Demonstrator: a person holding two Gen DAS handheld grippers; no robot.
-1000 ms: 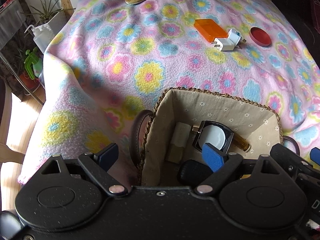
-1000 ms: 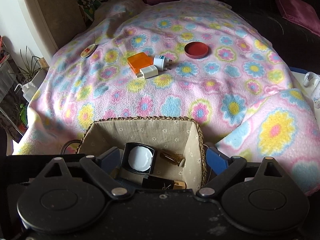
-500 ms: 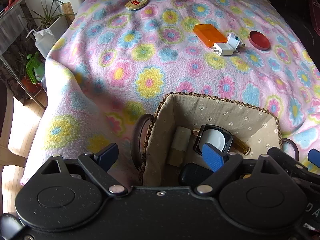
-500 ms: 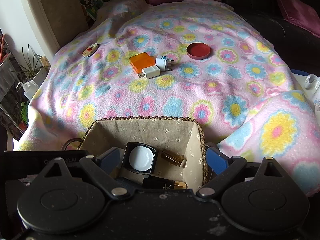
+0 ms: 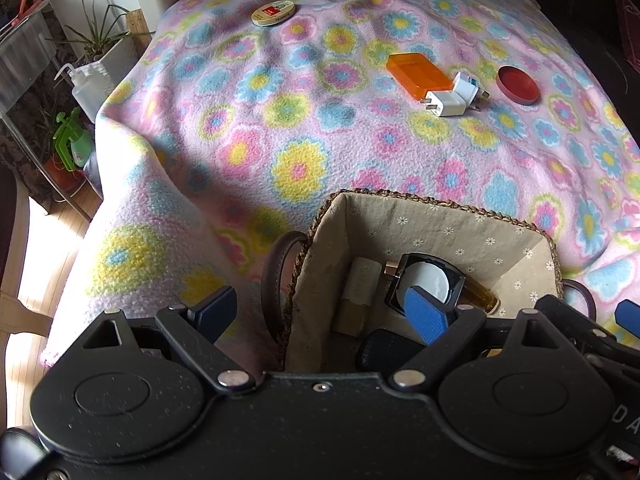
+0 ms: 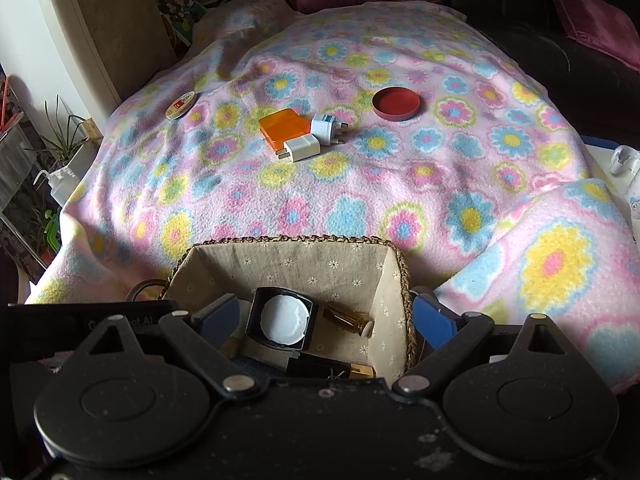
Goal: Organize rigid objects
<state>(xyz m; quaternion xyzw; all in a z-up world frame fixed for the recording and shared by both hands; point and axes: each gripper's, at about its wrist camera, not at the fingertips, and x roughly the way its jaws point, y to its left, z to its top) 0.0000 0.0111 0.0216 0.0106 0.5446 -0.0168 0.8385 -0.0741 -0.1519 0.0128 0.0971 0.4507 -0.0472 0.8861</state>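
Both hand-held grippers, left and right, hang spread and empty, straddling the basket walls, while the orange case and chargers lie well beyond, so closing now could snag the rim.

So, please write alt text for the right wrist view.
A woven basket holding small items sits on a flowery blanket between the open right gripper. Farther back lie an orange case, two white plugs and a red lid.
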